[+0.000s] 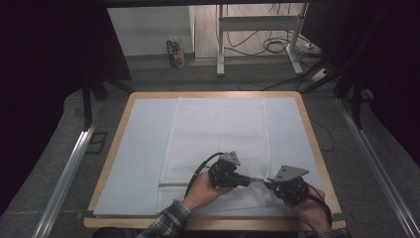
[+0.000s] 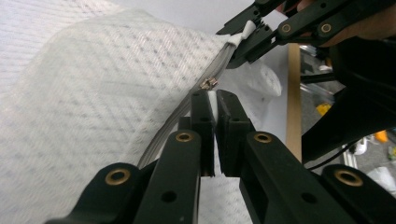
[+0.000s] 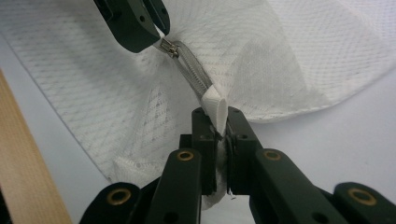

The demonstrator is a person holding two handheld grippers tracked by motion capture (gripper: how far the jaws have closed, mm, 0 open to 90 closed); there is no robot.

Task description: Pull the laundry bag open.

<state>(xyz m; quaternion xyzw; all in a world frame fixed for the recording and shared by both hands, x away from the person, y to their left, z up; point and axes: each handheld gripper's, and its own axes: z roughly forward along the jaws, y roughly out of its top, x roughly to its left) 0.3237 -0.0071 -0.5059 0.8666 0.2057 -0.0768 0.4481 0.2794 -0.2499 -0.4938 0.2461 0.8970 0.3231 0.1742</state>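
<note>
A white mesh bag [image 1: 218,134] lies flat on the table, its near right corner lifted between my two grippers. A grey zipper [image 3: 191,74] runs along that edge. In the left gripper view my left gripper [image 2: 214,95] is shut on the pull of the metal slider [image 2: 209,83]. It also appears across the zipper [image 3: 156,32]. My right gripper [image 3: 216,114] is shut on the white fabric tab [image 3: 215,103] at the zipper's end, seen too from the other side [image 2: 243,42]. In the high view, left gripper [image 1: 247,179] and right gripper [image 1: 270,182] nearly touch tip to tip.
A pale blue sheet [image 1: 138,148] covers the wooden table [image 1: 317,144], whose front edge runs just below the person's hands. Beyond the table stand a desk frame [image 1: 220,44], floor cables [image 1: 272,47] and a small box [image 1: 174,53]. Metal rails [image 1: 69,168] flank both sides.
</note>
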